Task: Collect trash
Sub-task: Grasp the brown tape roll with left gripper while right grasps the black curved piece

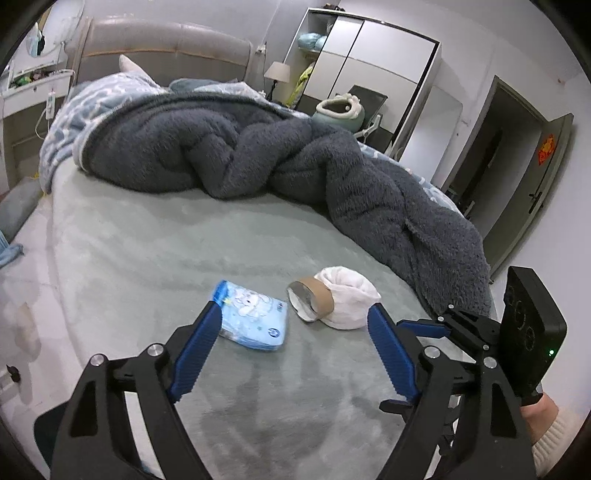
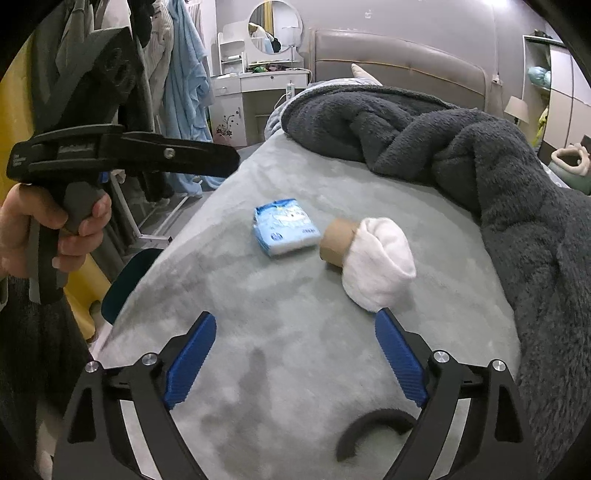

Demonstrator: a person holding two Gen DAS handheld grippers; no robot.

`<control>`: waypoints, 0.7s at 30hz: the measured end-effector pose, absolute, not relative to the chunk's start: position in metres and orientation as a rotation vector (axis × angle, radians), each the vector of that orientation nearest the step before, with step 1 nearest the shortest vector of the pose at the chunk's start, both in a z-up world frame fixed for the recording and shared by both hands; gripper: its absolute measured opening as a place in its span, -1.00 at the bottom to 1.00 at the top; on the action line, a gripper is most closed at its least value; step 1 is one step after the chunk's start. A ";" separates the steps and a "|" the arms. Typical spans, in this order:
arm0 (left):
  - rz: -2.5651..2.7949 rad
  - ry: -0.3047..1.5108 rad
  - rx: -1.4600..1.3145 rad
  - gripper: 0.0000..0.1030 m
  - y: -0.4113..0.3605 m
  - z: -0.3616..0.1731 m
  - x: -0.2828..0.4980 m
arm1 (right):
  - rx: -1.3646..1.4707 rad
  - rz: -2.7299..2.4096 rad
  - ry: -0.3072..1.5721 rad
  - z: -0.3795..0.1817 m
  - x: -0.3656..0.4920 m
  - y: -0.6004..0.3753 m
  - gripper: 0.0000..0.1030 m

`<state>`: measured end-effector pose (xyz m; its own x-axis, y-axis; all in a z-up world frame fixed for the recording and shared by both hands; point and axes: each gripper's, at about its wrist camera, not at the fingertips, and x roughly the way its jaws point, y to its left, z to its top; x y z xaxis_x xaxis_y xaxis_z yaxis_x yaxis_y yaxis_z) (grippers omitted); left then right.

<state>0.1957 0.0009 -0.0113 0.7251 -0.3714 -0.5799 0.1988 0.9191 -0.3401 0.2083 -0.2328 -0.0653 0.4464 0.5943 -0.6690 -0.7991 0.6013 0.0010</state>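
Note:
A blue tissue packet point(image 1: 253, 319) point(image 2: 285, 231) lies on the grey-green bed sheet point(image 1: 147, 258) point(image 2: 277, 350). Just right of it rests a cardboard roll core point(image 1: 312, 301) point(image 2: 338, 240) with crumpled white tissue point(image 1: 349, 301) point(image 2: 378, 260) over its far end. My left gripper point(image 1: 295, 317) hovers open just short of both; its left fingertip point(image 1: 210, 314) overlaps the packet's edge in the picture, and nothing sits between the jaws. My right gripper point(image 2: 295, 325) is open too, a little further back, its right fingertip point(image 2: 384, 321) near the white tissue. Each gripper shows in the other's view, held by a hand.
A bunched dark grey fleece blanket point(image 1: 295, 162) point(image 2: 480, 166) runs along the far and right side of the bed. A dresser with a round mirror point(image 2: 275, 33), hanging clothes point(image 2: 184, 74), a wardrobe point(image 1: 369, 74) and a doorway point(image 1: 509, 166) surround the bed.

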 end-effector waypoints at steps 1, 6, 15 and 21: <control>-0.327 0.703 -0.266 0.57 -0.003 -0.015 0.198 | -0.339 0.881 0.680 -0.067 0.209 -0.235 0.75; -0.346 0.734 -0.267 0.53 -0.017 -0.025 0.208 | -0.306 0.878 0.687 -0.073 0.213 -0.251 0.78; -0.389 0.769 -0.324 0.33 -0.033 -0.040 0.226 | -0.272 0.849 0.670 -0.075 0.218 -0.275 0.78; -0.410 0.787 -0.352 0.20 -0.045 -0.050 0.241 | -0.247 0.824 0.675 -0.081 0.222 -0.292 0.78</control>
